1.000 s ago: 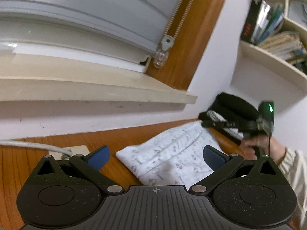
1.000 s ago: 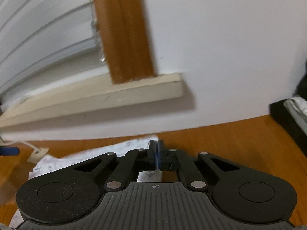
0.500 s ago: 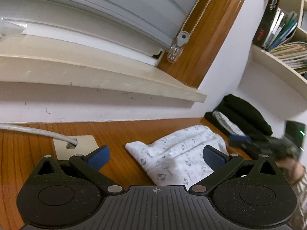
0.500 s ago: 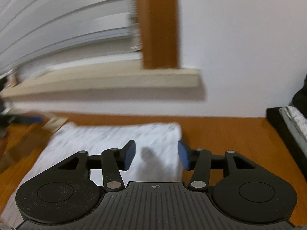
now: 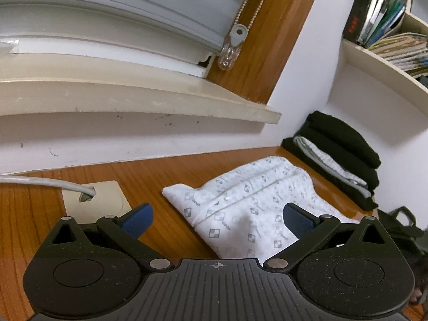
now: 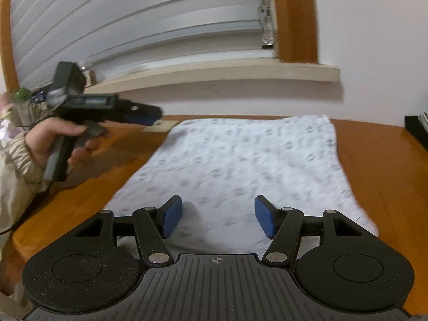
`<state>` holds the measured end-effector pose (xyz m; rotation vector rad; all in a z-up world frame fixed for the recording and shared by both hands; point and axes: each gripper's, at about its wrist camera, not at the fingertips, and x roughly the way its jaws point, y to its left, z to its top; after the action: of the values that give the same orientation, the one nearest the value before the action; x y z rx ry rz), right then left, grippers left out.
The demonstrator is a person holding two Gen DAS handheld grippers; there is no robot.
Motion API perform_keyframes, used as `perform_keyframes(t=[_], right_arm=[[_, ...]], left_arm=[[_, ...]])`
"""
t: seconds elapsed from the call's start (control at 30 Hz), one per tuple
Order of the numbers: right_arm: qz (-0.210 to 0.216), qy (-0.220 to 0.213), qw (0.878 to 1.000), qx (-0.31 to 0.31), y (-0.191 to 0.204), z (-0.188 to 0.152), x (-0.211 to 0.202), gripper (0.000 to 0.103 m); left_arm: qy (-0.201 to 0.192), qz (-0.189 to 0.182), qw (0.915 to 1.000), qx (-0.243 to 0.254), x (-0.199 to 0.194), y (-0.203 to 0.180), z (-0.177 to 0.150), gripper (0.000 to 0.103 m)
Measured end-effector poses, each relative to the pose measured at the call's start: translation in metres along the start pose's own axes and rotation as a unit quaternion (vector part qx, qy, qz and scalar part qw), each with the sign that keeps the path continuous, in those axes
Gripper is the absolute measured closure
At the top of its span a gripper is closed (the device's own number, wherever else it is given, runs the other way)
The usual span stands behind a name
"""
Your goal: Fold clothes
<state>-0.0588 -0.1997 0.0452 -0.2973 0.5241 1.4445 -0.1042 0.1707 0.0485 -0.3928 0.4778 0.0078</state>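
One white patterned cloth (image 6: 240, 160) lies folded flat on the wooden table (image 6: 388, 174) near a stack of folded clothes (image 5: 339, 157), while the left gripper (image 5: 218, 218) is wide and empty and the right gripper (image 6: 218, 218) is opening, holding nothing.

tool (image 6: 218, 215): black body, blue pads, silver pivot screws | sleeve (image 6: 16, 157): beige, elastic cuff

Soft, even indoor light. Fisheye bends the window sill (image 5: 139, 99) and corners go dark. Right wrist view motion-blurred: patterned cloth (image 6: 240, 165) smeared; left view sharp.
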Motion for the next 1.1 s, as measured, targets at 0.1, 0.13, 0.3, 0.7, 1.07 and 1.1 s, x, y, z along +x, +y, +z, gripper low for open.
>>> perform_keyframes(t=[0.1, 0.13, 0.3, 0.7, 1.07, 1.1], right_arm=[[-0.009, -0.023, 1.0, 0.002, 0.017, -0.002, -0.003, 0.042], [-0.01, -0.031, 0.999, 0.001, 0.023, -0.002, -0.003, 0.041], [0.003, -0.025, 0.999, -0.029, 0.056, -0.003, 0.012, 0.038], [-0.043, -0.001, 0.987, -0.153, 0.09, -0.032, 0.026, 0.033], [-0.23, 0.023, 0.968, -0.093, -0.03, -0.06, -0.021, 0.035], [-0.229, 0.011, 0.97, -0.077, -0.037, -0.061, -0.028, 0.035]], left_arm=[[0.001, 0.001, 1.0, 0.004, 0.0, -0.001, 0.0, 0.0], [0.001, 0.002, 1.0, 0.003, -0.001, 0.0, 0.0, 0.0], [-0.005, 0.008, 0.9999, -0.009, -0.003, 0.004, 0.002, 0.0], [-0.01, 0.014, 0.9997, -0.014, -0.006, 0.007, 0.005, 0.0], [0.008, 0.001, 0.9999, -0.007, -0.001, 0.003, 0.003, 0.0], [0.013, -0.004, 0.9999, -0.003, 0.0, 0.001, 0.002, 0.0]])
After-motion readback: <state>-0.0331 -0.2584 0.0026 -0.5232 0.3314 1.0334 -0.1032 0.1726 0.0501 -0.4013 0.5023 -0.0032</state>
